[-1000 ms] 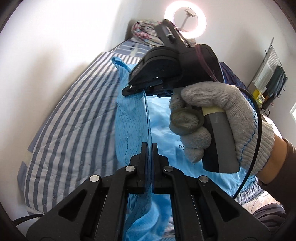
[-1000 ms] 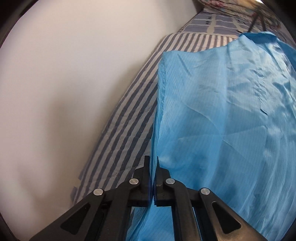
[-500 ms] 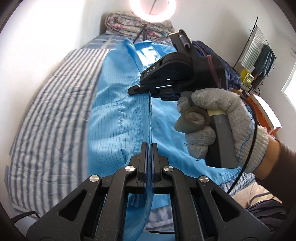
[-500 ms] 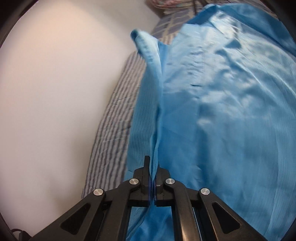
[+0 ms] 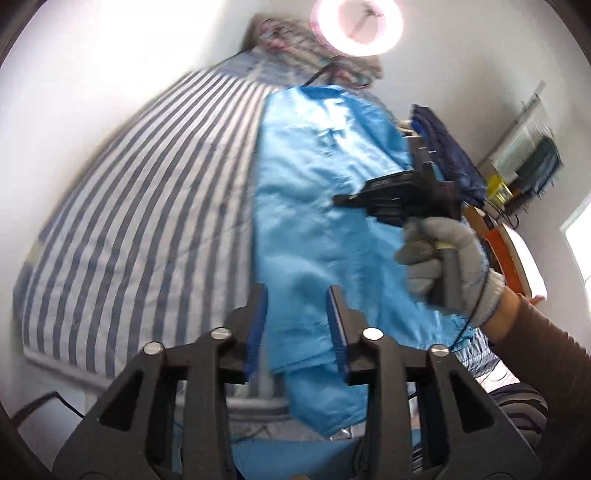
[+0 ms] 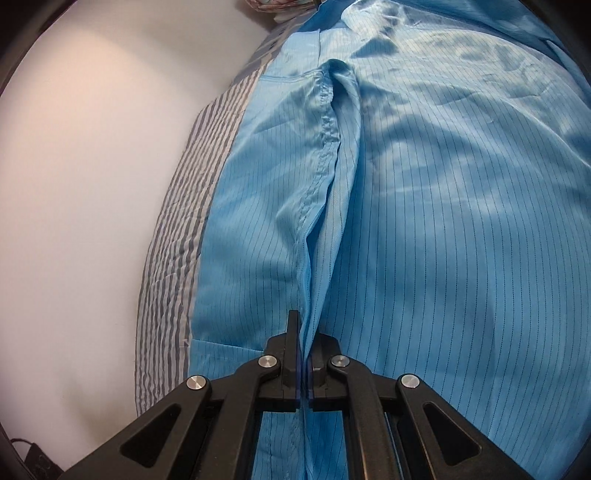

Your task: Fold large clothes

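A large light-blue pinstriped garment (image 5: 317, 221) lies lengthwise on the striped bed (image 5: 147, 221); its near end hangs over the bed's front edge. My left gripper (image 5: 297, 314) is open and empty, its jaws apart above the garment's near end. My right gripper (image 6: 303, 343) is shut on a fold of the garment (image 6: 424, 221) along a seam, low over the cloth. In the left wrist view the right gripper (image 5: 341, 201) shows over the garment's right part, held by a gloved hand (image 5: 447, 258).
A white wall (image 6: 92, 184) runs along the bed's left side. A ring light (image 5: 356, 26) and a patterned bundle (image 5: 314, 55) are at the bed's far end. Dark blue clothing (image 5: 450, 166) and a rack (image 5: 524, 147) stand to the right.
My left gripper has opened and let go of the garment's edge, which dropped flat. My right gripper has lowered its held fold onto the cloth and moved away to the right.
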{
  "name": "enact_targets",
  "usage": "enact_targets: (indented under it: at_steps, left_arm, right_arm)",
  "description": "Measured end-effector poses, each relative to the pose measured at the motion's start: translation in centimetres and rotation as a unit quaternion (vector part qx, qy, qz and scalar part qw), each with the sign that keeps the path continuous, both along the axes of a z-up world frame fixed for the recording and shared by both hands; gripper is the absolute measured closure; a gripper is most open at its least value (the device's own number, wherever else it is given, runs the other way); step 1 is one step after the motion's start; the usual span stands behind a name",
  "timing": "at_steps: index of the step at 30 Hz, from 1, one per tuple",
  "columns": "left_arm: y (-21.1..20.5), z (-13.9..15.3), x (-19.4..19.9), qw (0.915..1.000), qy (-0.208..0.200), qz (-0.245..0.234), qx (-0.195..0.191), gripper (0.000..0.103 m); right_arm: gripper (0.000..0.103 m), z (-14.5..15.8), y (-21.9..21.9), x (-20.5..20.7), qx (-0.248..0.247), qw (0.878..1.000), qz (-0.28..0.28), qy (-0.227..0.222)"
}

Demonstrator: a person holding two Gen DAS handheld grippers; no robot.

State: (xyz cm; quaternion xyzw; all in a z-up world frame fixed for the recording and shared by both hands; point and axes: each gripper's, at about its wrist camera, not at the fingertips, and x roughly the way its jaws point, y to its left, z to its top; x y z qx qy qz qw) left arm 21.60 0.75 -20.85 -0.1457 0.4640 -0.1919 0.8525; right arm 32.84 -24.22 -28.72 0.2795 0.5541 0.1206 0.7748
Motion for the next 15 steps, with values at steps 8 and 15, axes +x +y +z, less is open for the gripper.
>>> enact_targets:
  at_steps: [8,15]
  left_arm:
    - [0.1,-3.5,0.6,0.9994,0.032,0.003,-0.012,0.071]
    - [-2.7,-5.1,1.6,0.9995,0.014,-0.017,0.024,0.071]
  right_arm:
    - [0.074,0.7,1.3,-0.9,-0.032,0.999,0.03,-0.007]
    - [0.086,2.3,2.6,-4.2,-0.14,0.987,0.072,-0.036]
